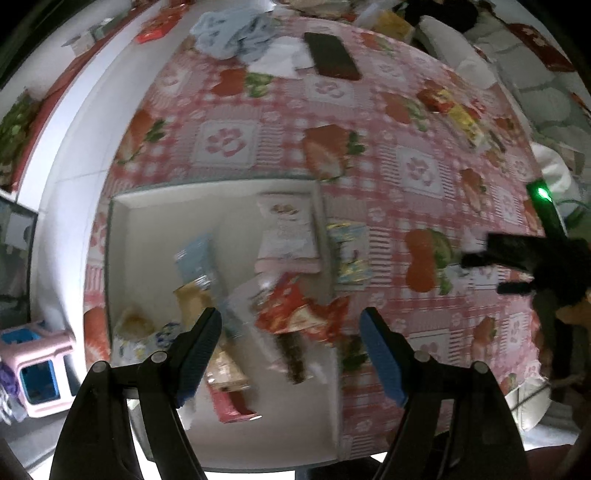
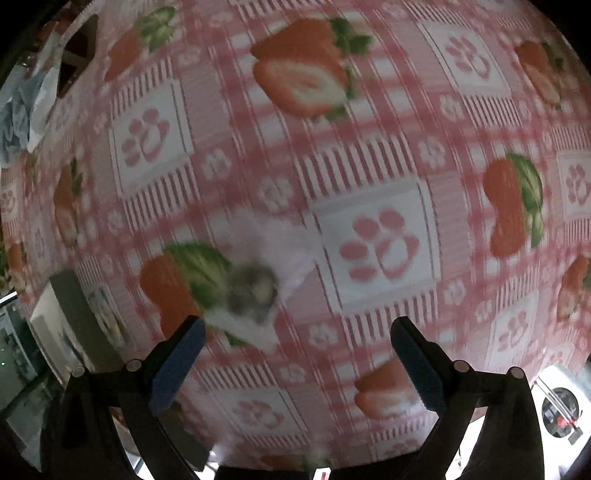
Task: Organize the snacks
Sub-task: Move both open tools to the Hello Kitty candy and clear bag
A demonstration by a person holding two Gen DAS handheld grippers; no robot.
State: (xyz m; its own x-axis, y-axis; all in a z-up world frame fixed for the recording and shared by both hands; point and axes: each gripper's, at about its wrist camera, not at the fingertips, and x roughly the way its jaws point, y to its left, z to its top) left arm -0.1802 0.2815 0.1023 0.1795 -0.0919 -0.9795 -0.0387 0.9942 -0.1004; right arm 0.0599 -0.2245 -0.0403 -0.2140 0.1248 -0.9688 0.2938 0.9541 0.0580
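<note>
A white storage box point(image 1: 122, 236) sits on the strawberry-print tablecloth and holds several snack packets. A red packet point(image 1: 295, 314) lies over its right side, a pink-and-white packet point(image 1: 286, 229) at the back, a light blue one point(image 1: 197, 254) in the middle. My left gripper point(image 1: 291, 350) is open and empty, hovering above the box's near part. A foil packet point(image 1: 351, 254) leans outside the box's right wall. More packets point(image 1: 454, 107) lie at the far right. My right gripper point(image 2: 297, 354) is open and empty above the cloth, near a white packet point(image 2: 255, 291); it also shows in the left wrist view point(image 1: 517, 266).
A dark phone point(image 1: 332, 55), white tissue point(image 1: 280, 59) and a blue cloth point(image 1: 236, 33) lie at the table's far side. A pink and blue stool point(image 1: 37, 369) stands on the floor at left. The box corner point(image 2: 70, 314) shows at left in the right wrist view.
</note>
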